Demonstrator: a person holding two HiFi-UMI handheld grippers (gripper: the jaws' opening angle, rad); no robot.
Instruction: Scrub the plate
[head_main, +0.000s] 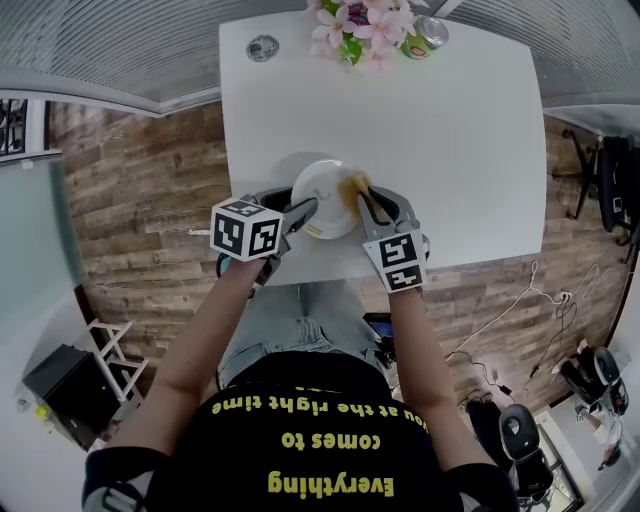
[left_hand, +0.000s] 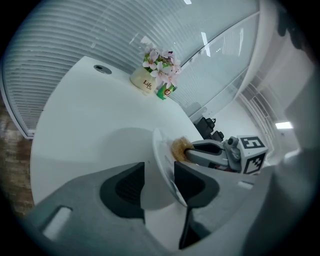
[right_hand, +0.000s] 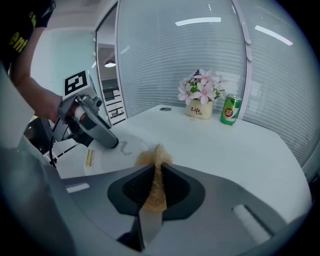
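1 round white plate, 1 tan fibrous scrub pad, 2 grippers
L gripper clamped on plate rim, R gripper pinching pad vs plate; 1 green can + 1 pink flower pot behind.

The white flower pot at the far end of the desk carries the word "Life" in dark letters, with a smaller line under it that is too fine to read. The person's black shirt bears yellow print, seen upside down from the head view: "Everything comes to", then a partly hidden line ending "at the right time". The green can beside the pot has a label that cannot be read. A yellow sticker on the plate has print too small to read.
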